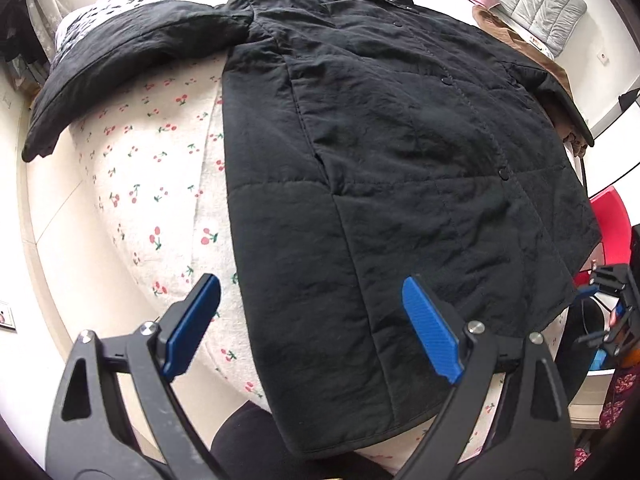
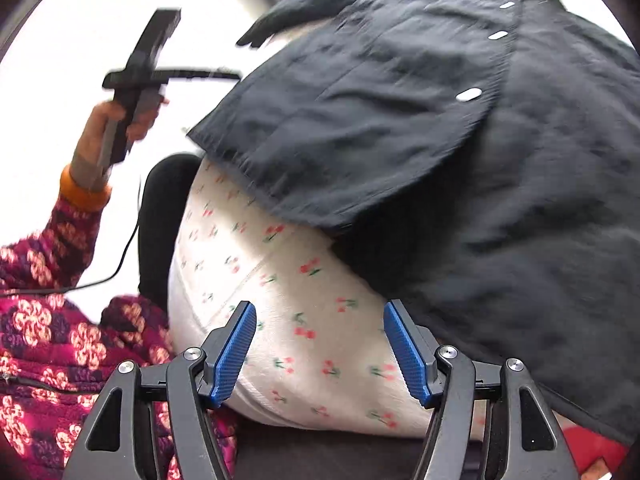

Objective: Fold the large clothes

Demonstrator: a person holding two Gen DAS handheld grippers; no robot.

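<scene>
Black quilted padded coat (image 1: pixel 400 160): lies front-up, snap-buttoned, across a white cherry-print bed sheet (image 1: pixel 152 200); one sleeve (image 1: pixel 120 68) stretches away to the side. My left gripper (image 1: pixel 312 328) hovers over the hem, blue pads spread wide, holding nothing. Only the right-wrist view (motion-blurred) shows a front panel (image 2: pixel 348 120) turned back with its pale snaps, the left hand (image 2: pixel 120 128) on its handle, and a magenta floral sleeve (image 2: pixel 52 280). Right gripper (image 2: pixel 320 344): wide apart, empty, above bare sheet. Left view adds a grey quilted cushion (image 1: pixel 536 4), brown garment (image 1: pixel 520 48), red chair (image 1: pixel 612 232).

No legible text or labels anywhere
</scene>
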